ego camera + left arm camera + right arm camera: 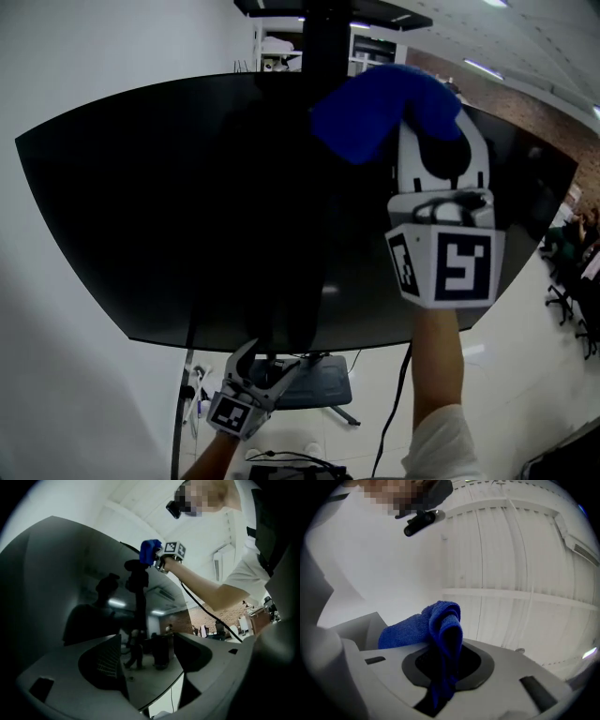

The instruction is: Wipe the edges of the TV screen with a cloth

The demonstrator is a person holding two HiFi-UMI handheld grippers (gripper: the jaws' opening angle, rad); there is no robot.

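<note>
A big black TV screen fills the head view, and my right gripper is raised to its top edge, right of the middle. It is shut on a folded blue cloth, which bulges leftward over that edge. In the right gripper view the blue cloth is pinched between the jaws of the right gripper and points at a white wall. My left gripper sits low at the TV's bottom edge. Its jaws stand apart in the left gripper view, with the TV screen edge running between them.
A black pole rises behind the TV and a grey stand base sits on the floor below it. Cables hang beside my right forearm. Office chairs stand at the far right, shelves at the back.
</note>
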